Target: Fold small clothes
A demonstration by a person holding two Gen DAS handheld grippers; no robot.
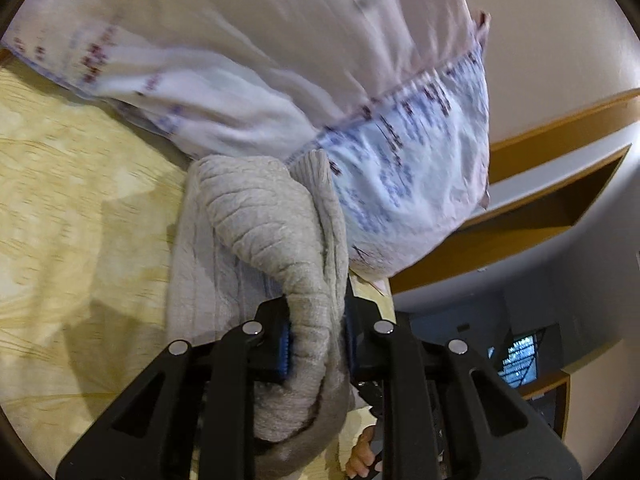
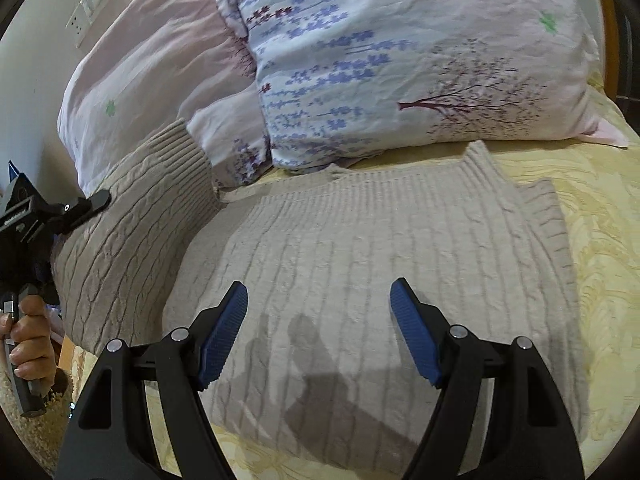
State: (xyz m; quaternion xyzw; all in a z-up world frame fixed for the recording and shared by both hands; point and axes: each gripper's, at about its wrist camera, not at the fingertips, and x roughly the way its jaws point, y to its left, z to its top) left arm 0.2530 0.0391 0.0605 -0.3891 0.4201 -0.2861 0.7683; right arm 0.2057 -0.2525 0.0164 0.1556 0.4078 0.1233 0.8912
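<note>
My left gripper [image 1: 316, 344] is clamped on a fold of the beige cable-knit sweater [image 2: 360, 280]; my right gripper [image 2: 319, 334] hangs apart above it

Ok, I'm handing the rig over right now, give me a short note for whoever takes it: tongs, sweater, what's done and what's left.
Left tongs: shut on a bunched fold of the beige cable-knit sweater, its left side lifted off the bed.
Right tongs: open, empty, above the sweater's flat body.
Sweater: spread on the yellow bedspread, ribbed hem toward the floral pillows; right side lies flat.
Done: left side picked up; first fold started, not laid down.
Left: carry the lifted side over the body and release, likely fold the right side too, then fold it in half.
</note>
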